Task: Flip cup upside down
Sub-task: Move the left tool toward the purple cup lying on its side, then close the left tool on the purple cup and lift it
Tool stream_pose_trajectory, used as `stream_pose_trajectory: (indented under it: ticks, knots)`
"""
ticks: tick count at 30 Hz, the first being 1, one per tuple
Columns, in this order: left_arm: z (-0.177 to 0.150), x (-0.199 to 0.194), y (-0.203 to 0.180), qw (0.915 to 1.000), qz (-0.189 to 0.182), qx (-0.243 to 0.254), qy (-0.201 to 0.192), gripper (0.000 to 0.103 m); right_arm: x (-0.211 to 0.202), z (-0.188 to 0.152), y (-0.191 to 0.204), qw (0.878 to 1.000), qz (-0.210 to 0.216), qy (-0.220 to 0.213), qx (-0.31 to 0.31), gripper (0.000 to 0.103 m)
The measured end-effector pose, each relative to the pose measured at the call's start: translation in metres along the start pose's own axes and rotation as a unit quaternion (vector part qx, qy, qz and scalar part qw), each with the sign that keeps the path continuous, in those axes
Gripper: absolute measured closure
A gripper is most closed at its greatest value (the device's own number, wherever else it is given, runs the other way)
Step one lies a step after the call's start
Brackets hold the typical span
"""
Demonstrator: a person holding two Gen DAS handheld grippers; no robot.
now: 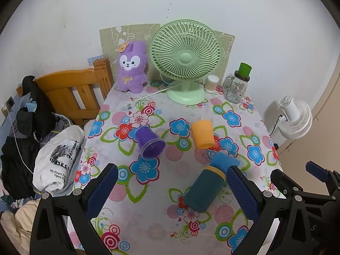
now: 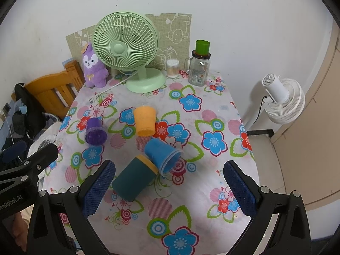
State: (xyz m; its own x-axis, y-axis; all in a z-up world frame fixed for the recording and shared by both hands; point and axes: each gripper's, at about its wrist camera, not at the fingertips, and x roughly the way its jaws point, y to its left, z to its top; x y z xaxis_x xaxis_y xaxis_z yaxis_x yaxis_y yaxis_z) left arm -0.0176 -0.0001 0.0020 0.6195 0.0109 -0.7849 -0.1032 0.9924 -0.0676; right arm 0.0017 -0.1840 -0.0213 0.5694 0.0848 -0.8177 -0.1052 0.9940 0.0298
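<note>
Left wrist view: our left gripper has its jaws spread wide, holding nothing; the right pad sits just beside the teal cup, contact unclear. Right gripper is likewise wide apart & empty over the surface. Readable text: "enRobot.AI" on the left gripper's body in the right wrist view, "My Heart" on a white shirt. Teal cup w/ yellow band lies on its side, blue cup on its side touching it, purple cup tipped further left. Orange cup stands mouth-down. Green fan at the back.
</note>
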Motion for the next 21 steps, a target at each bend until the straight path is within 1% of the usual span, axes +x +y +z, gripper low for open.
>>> stream_pose_trajectory:
  ticks: [8, 11, 16, 21]
  knots:
    - [-0.001, -0.001, 0.002, 1.0000, 0.001, -0.001, -0.001, 0.000, 0.003, -0.001, 0.001, 1.000, 0.007, 0.004, 0.002, 0.000]
    - [0.001, 0.001, 0.004, 1.0000, 0.006, 0.000, 0.002, 0.000, 0.007, 0.002, 0.001, 1.000, 0.012, 0.009, 0.002, 0.000]
    - [0.011, 0.011, 0.012, 0.9998, 0.010, -0.014, 0.014, 0.000, 0.015, 0.015, 0.004, 1.000, 0.015, 0.013, -0.004, 0.000]
    - [0.023, 0.034, 0.017, 0.9988, 0.017, -0.031, 0.035, 0.000, 0.030, 0.034, 0.009, 1.000, 0.019, 0.018, -0.010, 0.000]
